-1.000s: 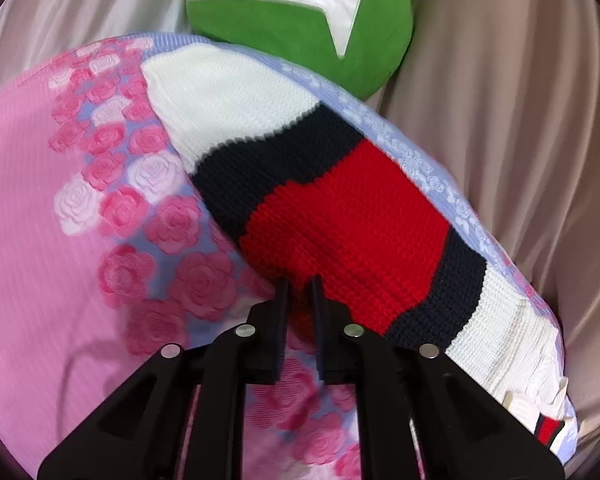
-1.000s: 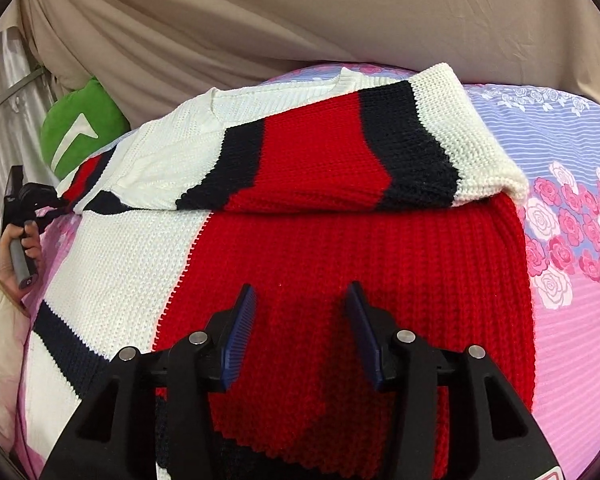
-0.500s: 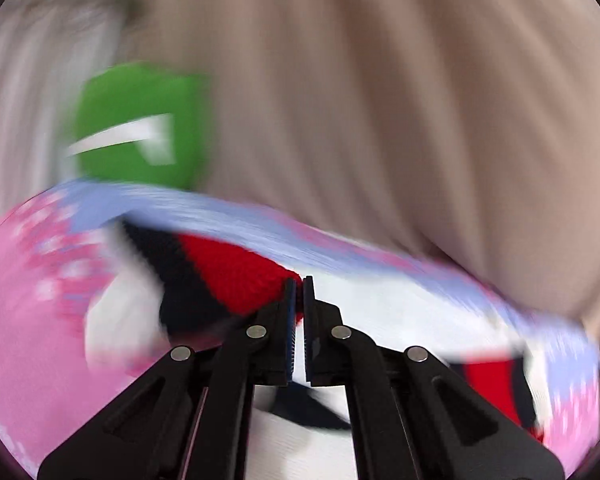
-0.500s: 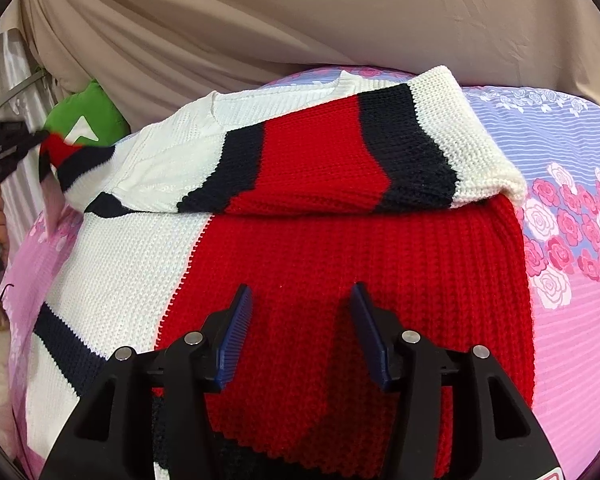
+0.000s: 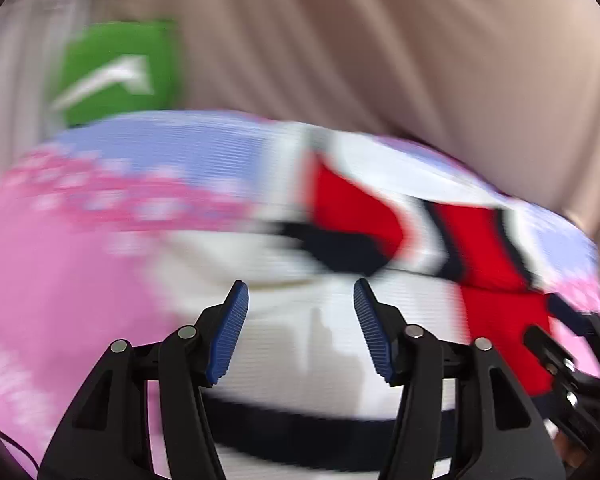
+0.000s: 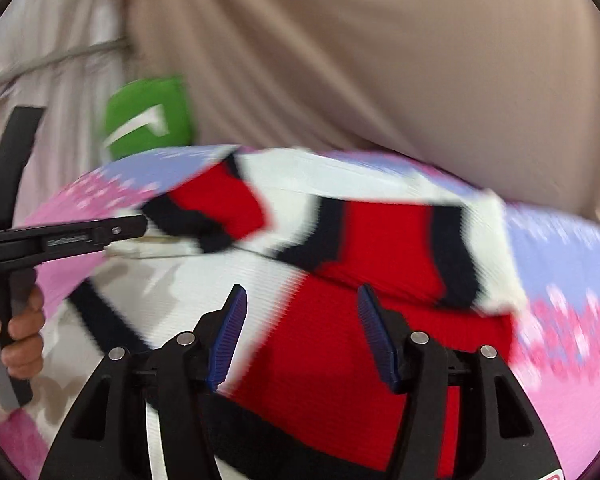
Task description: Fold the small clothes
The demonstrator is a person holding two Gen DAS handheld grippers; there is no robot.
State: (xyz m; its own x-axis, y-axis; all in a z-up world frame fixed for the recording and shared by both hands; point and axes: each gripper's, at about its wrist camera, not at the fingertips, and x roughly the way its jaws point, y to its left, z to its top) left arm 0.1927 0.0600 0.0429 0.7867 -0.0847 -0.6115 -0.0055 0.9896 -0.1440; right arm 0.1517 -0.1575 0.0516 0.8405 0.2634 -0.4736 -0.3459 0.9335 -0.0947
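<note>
Fingers (image 5: 236, 320) of the left gripper (image 5: 300, 332) and right gripper (image 6: 300, 332) are opening, nothing between them. Striped sweater (image 6: 340, 340) lies mid-frame on the floral bed (image 5: 60, 280), both sleeves folded across its chest.

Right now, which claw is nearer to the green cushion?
Left. The left claw sits at the sweater's far left sleeve, on the side of the bed where the green cushion lies. The right claw hangs over the sweater's red body, farther from it.

Red, white, navy striped sweater (image 6: 340, 320)
</note>
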